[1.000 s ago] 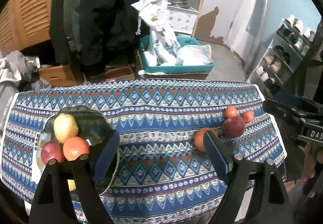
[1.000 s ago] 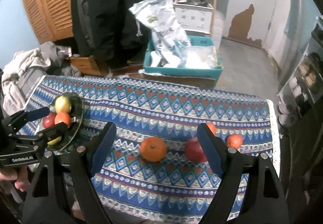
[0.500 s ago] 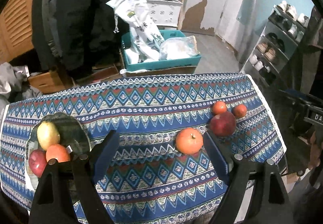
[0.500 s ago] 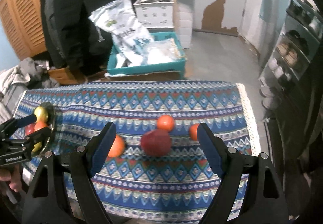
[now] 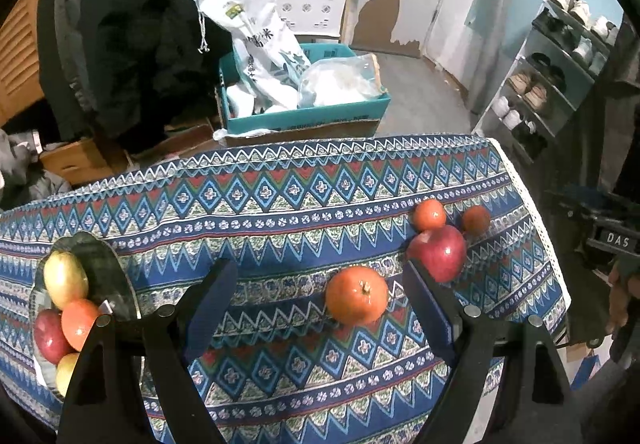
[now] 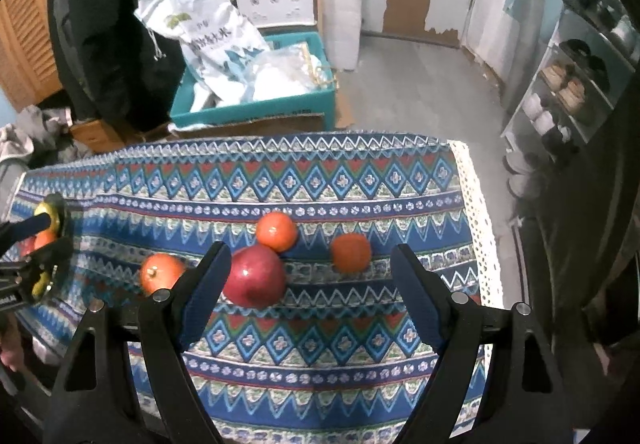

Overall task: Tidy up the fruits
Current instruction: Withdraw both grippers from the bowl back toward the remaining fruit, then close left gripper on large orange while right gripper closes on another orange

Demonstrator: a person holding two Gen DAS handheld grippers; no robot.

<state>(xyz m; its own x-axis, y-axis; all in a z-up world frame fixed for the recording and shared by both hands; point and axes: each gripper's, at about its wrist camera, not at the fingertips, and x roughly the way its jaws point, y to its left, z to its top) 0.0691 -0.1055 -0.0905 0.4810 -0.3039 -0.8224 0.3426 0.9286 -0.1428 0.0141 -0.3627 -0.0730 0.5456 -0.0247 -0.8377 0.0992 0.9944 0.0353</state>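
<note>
A patterned blue tablecloth (image 5: 280, 195) covers the table. A large orange (image 5: 357, 295) lies between the fingers of my open, empty left gripper (image 5: 320, 296). A red apple (image 5: 438, 252) and two small oranges (image 5: 429, 214) lie to its right. A glass plate (image 5: 108, 280) at the left holds a yellow apple (image 5: 65, 278), an orange and a red apple. My right gripper (image 6: 310, 276) is open and empty, above the red apple (image 6: 255, 276) and a small orange (image 6: 351, 252); the large orange (image 6: 161, 272) lies left of it.
Beyond the table's far edge stands a teal box (image 5: 304, 111) with white bags. Dark coats (image 5: 120, 23) hang at the left. A shoe rack (image 5: 556, 71) stands at the right. The cloth's lace edge (image 6: 480, 224) marks the table's right end.
Both grippers have shifted right along the table. The large orange now sits between my left fingers, and the red apple and small oranges now sit between my right fingers. Both stay open.
</note>
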